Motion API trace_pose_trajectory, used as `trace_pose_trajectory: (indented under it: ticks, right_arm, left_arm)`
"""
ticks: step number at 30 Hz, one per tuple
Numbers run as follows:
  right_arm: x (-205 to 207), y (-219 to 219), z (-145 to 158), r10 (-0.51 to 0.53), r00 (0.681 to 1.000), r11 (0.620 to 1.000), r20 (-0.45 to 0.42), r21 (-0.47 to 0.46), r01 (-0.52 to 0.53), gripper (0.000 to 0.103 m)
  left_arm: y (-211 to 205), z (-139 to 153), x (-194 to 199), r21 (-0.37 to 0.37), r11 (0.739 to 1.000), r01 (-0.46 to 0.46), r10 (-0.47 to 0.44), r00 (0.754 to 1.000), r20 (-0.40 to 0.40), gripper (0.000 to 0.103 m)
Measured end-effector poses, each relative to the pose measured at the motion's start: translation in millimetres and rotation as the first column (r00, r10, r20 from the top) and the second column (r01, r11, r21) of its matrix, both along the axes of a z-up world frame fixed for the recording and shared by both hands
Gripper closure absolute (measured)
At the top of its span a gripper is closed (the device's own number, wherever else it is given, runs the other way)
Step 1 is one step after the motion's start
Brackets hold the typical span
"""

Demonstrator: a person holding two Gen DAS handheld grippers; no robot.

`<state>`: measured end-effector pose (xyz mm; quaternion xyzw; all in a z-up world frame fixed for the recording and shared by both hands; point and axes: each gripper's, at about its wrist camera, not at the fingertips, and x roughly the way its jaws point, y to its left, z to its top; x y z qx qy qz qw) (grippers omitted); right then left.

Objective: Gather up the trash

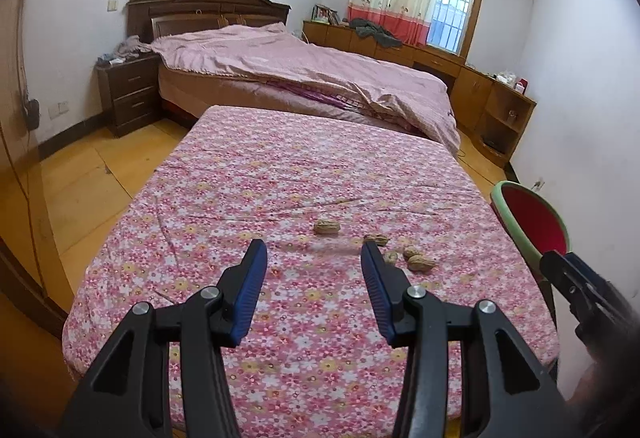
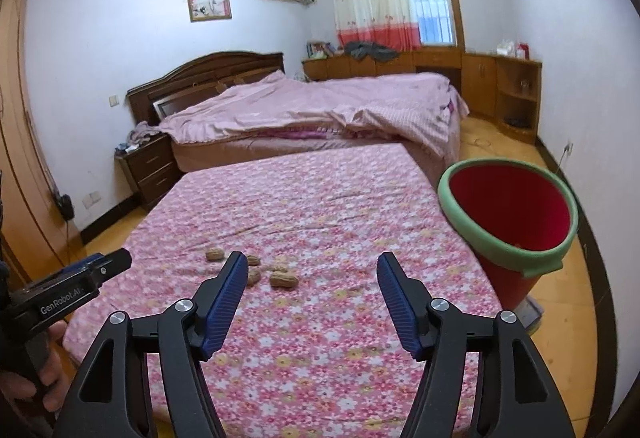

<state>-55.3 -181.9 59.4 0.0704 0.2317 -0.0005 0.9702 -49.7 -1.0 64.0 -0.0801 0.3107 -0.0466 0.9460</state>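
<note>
While I held both tools out over the table (image 1: 280, 358) with its pink flowered cloth, my left gripper (image 1: 314, 252) had its blue-padded fingers (image 1: 251, 298) spread apart with nothing between them, only the cloth showing in the gap. My right gripper (image 2: 312, 264) stood spread wider, and its jaws were likewise empty above the cloth.

The trash I was after was a small scatter of peanut shells (image 1: 420, 262) lying loose on the cloth. In the left wrist view they sat just past the right fingertip and a little to its right, with one shell (image 1: 327, 227) apart from the others, farther out and nearer the middle. In the right wrist view the same shells (image 2: 284, 280) lay just beyond my left finger, some partly hidden behind its tip. Neither gripper touched any of them.

The bin (image 2: 508, 213), red inside with a pale green rim, stood on the floor just beside the right edge of the table, tilted toward me so that its mouth showed. I could not tell whether anything lay in it.

My hand (image 2: 44, 386) on the left tool's handle showed at the left edge of the right wrist view. Beyond the table was a bed (image 2: 320, 109) under a rumpled pink cover.
</note>
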Motion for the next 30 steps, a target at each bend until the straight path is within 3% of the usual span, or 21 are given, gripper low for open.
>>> trace_pose_trajectory:
  ticks: [12, 30]
  right_arm:
    - [-8.4, -6.1, -15.6, -0.019, 1.0, 0.999, -0.014, 0.046, 0.019, 0.026]
    - [-15.7, -9.8, -23.0, -0.051, 0.999, 0.996, -0.019, 0.074, 0.052, 0.026]
  left_arm:
    - [-9.0, -18.6, -4.5, -0.048, 0.998, 0.037, -0.037, 0.999, 0.013, 0.054]
    - [-19.2, -23.0, -10.5, 0.008, 1.0, 0.024, -0.024, 1.0, 0.002, 0.054]
